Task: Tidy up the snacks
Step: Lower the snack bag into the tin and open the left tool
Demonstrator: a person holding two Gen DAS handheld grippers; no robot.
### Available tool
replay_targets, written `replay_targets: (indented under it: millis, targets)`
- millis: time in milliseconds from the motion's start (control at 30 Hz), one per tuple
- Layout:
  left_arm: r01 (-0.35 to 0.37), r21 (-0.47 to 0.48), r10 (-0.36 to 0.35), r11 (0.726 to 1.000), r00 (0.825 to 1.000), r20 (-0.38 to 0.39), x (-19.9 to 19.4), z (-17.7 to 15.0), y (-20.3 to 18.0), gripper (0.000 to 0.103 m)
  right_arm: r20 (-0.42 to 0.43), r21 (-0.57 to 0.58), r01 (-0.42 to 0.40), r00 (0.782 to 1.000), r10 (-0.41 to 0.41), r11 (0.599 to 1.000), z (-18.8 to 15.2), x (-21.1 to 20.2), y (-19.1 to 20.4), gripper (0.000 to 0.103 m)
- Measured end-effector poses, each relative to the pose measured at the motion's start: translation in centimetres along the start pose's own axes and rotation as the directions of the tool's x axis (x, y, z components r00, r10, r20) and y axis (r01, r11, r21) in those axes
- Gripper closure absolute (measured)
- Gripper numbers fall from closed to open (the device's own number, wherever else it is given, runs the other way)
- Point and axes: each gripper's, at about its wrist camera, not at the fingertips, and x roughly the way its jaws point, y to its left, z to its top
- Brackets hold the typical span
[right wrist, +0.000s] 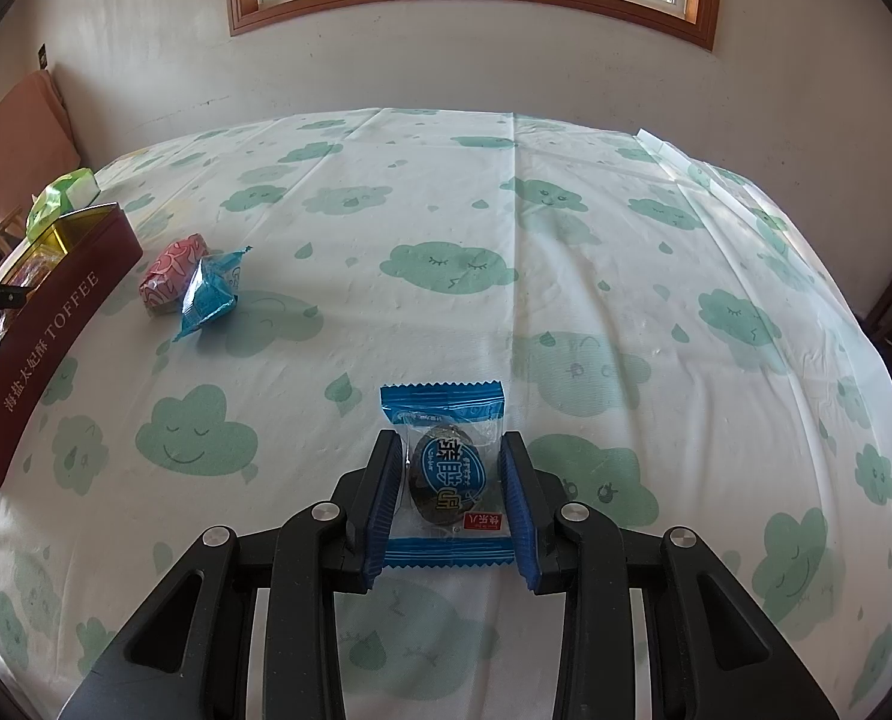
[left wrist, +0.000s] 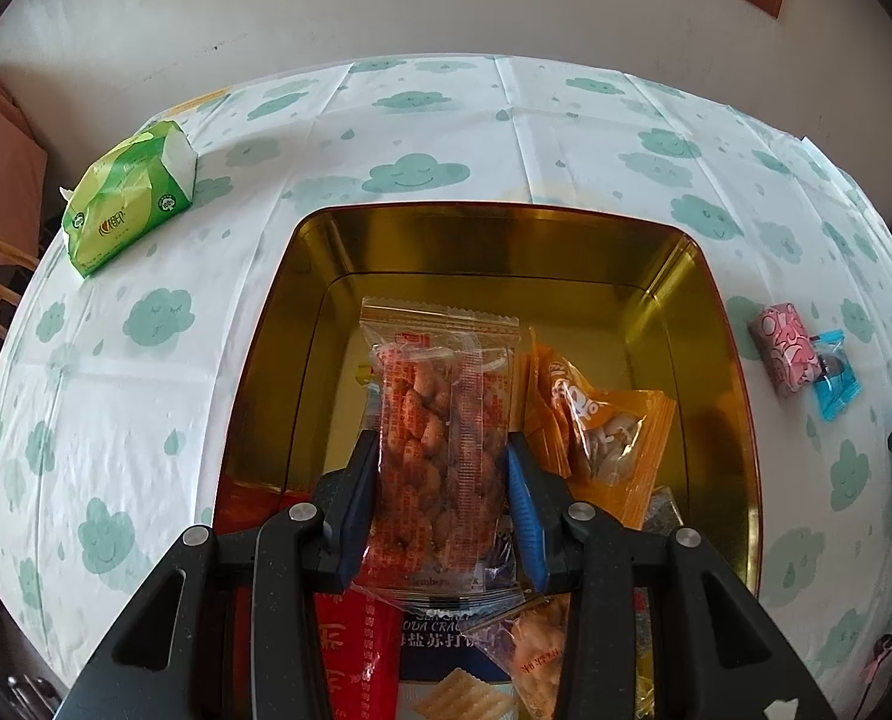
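Note:
My left gripper (left wrist: 444,450) is shut on a clear orange peanut packet (left wrist: 440,438) and holds it over the open gold tin (left wrist: 493,240). The tin holds an orange snack bag (left wrist: 601,432), a red packet (left wrist: 356,648) and a cracker pack (left wrist: 457,696). In the right wrist view, my right gripper (right wrist: 450,450) straddles a blue-edged packet with a dark egg-shaped snack (right wrist: 446,468) on the table; the fingers stand at its sides, slightly apart from it. The tin's maroon side, marked TOFFEE, (right wrist: 56,330) is at the far left.
A pink wrapped snack (right wrist: 170,276) and a blue packet (right wrist: 212,294) lie right of the tin; they also show in the left wrist view: pink (left wrist: 784,354), blue (left wrist: 835,378). A green tissue pack (left wrist: 128,198) lies left of the tin. Cloud-print tablecloth (right wrist: 565,240) covers the table.

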Motion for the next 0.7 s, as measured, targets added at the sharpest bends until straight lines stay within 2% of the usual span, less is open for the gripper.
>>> replay_targets:
  millis: [267, 367, 433, 700]
  targets:
    - [-0.009, 0.001, 0.009, 1.0, 1.0, -0.004, 0.0, 0.0, 0.0, 0.063, 0.0, 0.0, 0.0, 1.0, 0.0, 1.0, 0.0, 0.0, 0.0, 0.068]
    - [-0.011, 0.003, 0.011, 1.0, 1.0, -0.002, -0.1, -0.1, -0.1, 0.057, 0.0, 0.0, 0.001, 1.0, -0.001, 1.0, 0.0, 0.0, 0.0, 0.068]
    - [-0.014, 0.004, 0.014, 1.0, 1.0, 0.004, -0.3, -0.2, -0.2, 0.053, 0.0, -0.001, 0.001, 1.0, -0.001, 1.0, 0.0, 0.0, 0.1, 0.068]
    - [-0.021, 0.002, 0.021, 1.0, 0.998, 0.053, -2.6, -0.6, -0.5, 0.048, 0.0, 0.0, 0.001, 1.0, -0.001, 1.0, 0.0, 0.0, 0.0, 0.068]
